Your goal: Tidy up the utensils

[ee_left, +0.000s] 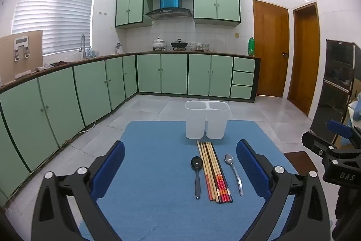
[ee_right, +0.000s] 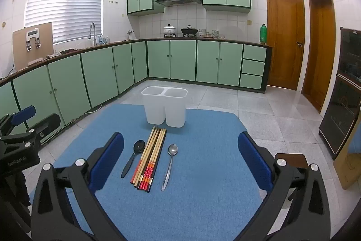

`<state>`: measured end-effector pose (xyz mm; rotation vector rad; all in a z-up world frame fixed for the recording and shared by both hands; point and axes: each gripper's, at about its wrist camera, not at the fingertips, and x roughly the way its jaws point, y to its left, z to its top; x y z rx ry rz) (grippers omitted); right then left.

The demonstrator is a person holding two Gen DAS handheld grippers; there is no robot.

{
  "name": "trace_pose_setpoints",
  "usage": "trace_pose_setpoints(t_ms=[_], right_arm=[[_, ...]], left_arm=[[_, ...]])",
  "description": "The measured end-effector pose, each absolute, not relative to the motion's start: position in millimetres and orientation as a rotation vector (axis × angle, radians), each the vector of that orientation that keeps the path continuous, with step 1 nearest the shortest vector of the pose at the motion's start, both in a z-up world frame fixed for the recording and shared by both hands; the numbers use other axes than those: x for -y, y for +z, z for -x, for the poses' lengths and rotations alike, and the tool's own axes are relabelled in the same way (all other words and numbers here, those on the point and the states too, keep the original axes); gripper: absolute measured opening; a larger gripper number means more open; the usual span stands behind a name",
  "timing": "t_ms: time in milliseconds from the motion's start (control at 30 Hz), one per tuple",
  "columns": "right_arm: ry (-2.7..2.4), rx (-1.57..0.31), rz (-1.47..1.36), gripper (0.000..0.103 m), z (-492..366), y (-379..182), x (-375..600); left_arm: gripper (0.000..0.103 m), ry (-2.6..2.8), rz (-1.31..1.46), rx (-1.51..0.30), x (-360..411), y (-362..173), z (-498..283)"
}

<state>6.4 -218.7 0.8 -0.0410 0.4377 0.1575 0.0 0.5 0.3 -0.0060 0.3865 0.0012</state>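
Note:
On a blue mat (ee_left: 153,173) (ee_right: 203,173) lies a row of several chopsticks (ee_left: 213,171) (ee_right: 150,159). A black spoon (ee_left: 196,173) (ee_right: 133,157) lies left of them and a metal spoon (ee_left: 234,173) (ee_right: 169,164) right of them. Behind stands a white two-compartment holder (ee_left: 207,120) (ee_right: 164,106), both halves looking empty. My left gripper (ee_left: 180,150) hovers open above the mat, short of the utensils. My right gripper (ee_right: 180,141) is open too, with nothing between its fingers. Each gripper shows at the edge of the other's view.
The mat covers a small table with tiled floor around it. Green kitchen cabinets (ee_left: 67,94) run along the left and back. Two wooden doors (ee_left: 270,49) and a dark glass cabinet (ee_left: 334,87) stand at the right.

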Motion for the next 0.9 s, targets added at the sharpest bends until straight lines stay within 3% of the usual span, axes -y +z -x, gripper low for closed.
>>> trace_pose_setpoints(t_ms=[900], right_arm=[[0.157, -0.437, 0.039, 0.098, -7.3, 0.3, 218.2]], left_arm=[[0.097, 0.008, -0.003, -0.389, -2.4, -1.1, 1.7]])
